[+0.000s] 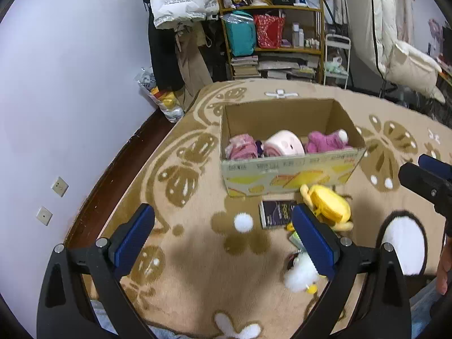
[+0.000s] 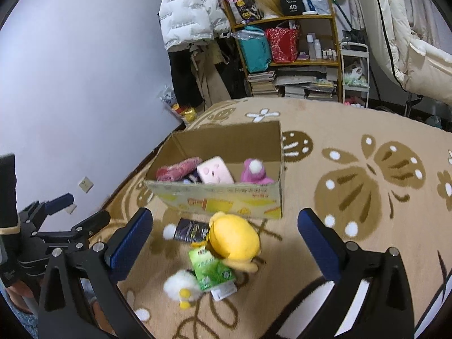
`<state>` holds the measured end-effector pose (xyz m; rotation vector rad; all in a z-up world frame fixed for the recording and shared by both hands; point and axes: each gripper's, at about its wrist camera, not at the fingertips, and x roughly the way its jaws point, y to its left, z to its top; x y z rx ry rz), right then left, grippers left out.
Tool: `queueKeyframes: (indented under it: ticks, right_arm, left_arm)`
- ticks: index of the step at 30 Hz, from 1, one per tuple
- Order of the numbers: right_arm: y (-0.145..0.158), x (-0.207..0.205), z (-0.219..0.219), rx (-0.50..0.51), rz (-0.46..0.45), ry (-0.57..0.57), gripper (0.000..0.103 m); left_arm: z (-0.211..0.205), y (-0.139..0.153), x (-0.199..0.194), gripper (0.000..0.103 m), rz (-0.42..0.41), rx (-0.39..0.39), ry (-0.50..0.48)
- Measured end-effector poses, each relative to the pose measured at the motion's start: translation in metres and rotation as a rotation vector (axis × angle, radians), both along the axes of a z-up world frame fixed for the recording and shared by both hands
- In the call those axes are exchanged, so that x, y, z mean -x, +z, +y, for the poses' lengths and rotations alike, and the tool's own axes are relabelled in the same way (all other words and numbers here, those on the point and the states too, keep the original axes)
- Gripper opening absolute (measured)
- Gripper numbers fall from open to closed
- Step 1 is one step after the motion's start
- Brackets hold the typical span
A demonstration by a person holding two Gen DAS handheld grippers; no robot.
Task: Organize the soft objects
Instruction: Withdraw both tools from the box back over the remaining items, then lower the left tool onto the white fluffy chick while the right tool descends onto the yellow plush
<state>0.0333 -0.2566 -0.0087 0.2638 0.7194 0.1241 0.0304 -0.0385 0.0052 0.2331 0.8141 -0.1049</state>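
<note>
Right wrist view: both tongs gape empty — three plush toys in one box.

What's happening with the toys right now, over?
Left tool and right tool open, empty. Yellow plush on rug beside box. Green packet leaning against it.

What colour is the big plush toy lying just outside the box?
Yellow plush toy; the right wrist view shows it best.
</note>
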Motion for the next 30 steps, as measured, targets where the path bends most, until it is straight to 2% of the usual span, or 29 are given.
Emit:
queueKeyframes:
  ticks: [5, 9, 25, 30]
  right_arm:
    - [-0.015, 0.008, 0.005, -0.009, 0.023, 0.006, 0.103]
    - [-0.031, 0.007, 0.003, -0.061, 0.059, 0.009, 0.103]
    - [-0.071, -0.012, 0.001, -0.072, 0.177, 0.011, 0.103]
    - [-0.081, -0.017, 0.004, -0.066, 0.21, 0.015, 0.103]
  left_arm:
    - [-0.004, -0.015, 0.004, 0.097, 0.042, -0.002, -0.007]
    - [-0.006, -0.032, 0.002, 0.097, 0.087, 0.002, -0.011]
    - [-0.021, -0.08, -0.008, 0.097, 0.245, -0.032, -0.05]
    - [-0.029, -0.09, -0.01, 0.097, 0.276, -0.063, -0.069]
